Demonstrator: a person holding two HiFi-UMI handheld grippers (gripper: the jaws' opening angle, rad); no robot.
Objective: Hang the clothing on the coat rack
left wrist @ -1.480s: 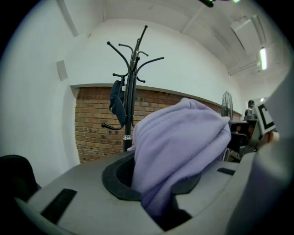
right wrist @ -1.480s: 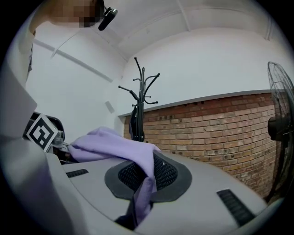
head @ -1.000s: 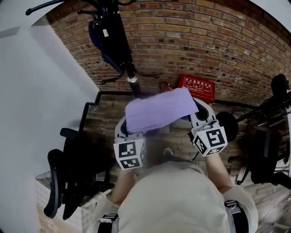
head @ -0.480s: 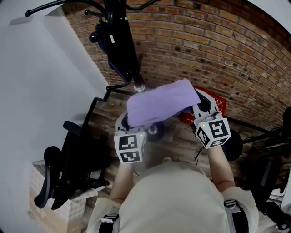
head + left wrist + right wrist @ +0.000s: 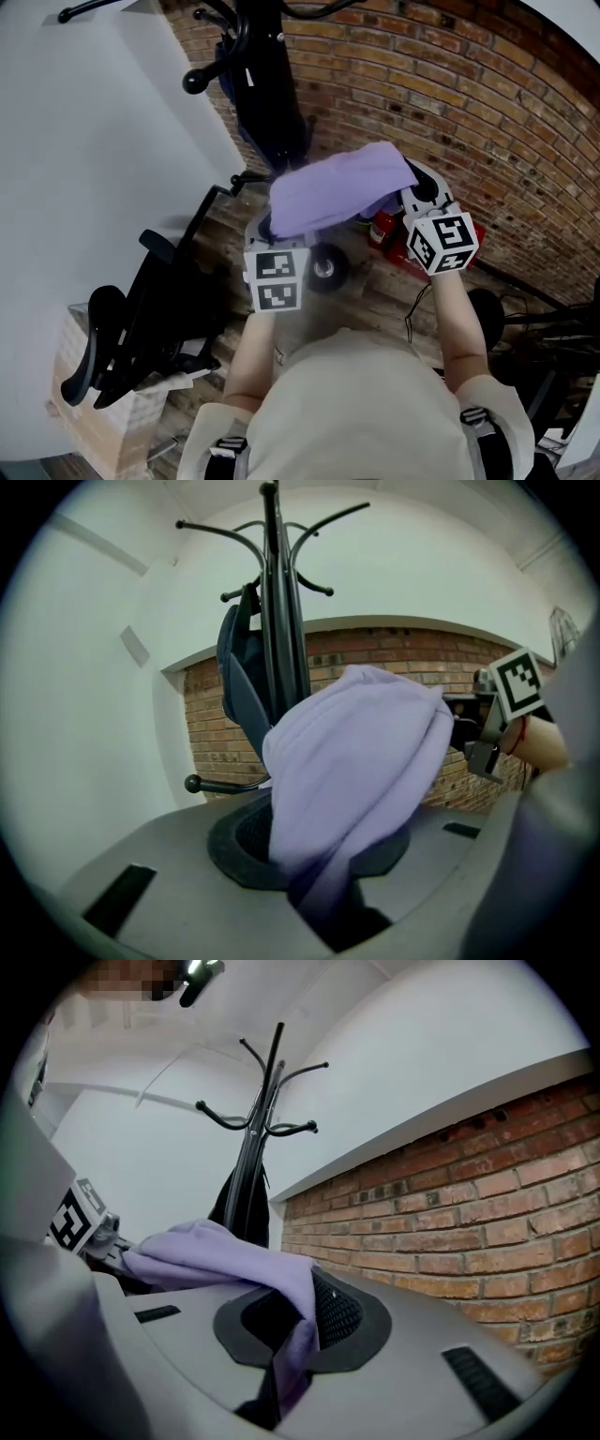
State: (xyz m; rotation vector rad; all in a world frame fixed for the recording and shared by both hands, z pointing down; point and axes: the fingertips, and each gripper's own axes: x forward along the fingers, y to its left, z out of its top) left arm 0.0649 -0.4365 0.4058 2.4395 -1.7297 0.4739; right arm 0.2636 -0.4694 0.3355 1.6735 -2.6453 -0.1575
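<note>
**Purple top clamped in both tools, rack just ahead, not hung yet**

- Left tool (image 5: 326,897): pinching a thick fold of the purple clothing (image 5: 339,187). Right tool (image 5: 279,1372): pressed tight on a thinner edge of it. The cloth spans bunched between the two, in the air, near side of the coat rack (image 5: 273,621).
- Risk 1: no collar or loop is showing, just a wad. Push that at a hook and it likely slides off. Let go with either tool before it's draped over a hook and it goes to the floor (image 5: 375,305).
- Risk 2: a dark garment (image 5: 239,667) already hangs on the left side of the pole. Snag it and it could come off, or crowd our piece off its hook.
- Risk 3: the upper hooks sit high. A hard shove on the pole could rock the rack.
- Low peg with a ball end (image 5: 193,783) is free, on the left.
- Around: office chair (image 5: 141,319) near left, close to the rack's foot, narrows the left approach. Cardboard box (image 5: 80,422) beside it. Red box (image 5: 417,251) on the floor at the brick wall (image 5: 469,112), under the right tool. White wall (image 5: 94,141) far left.
</note>
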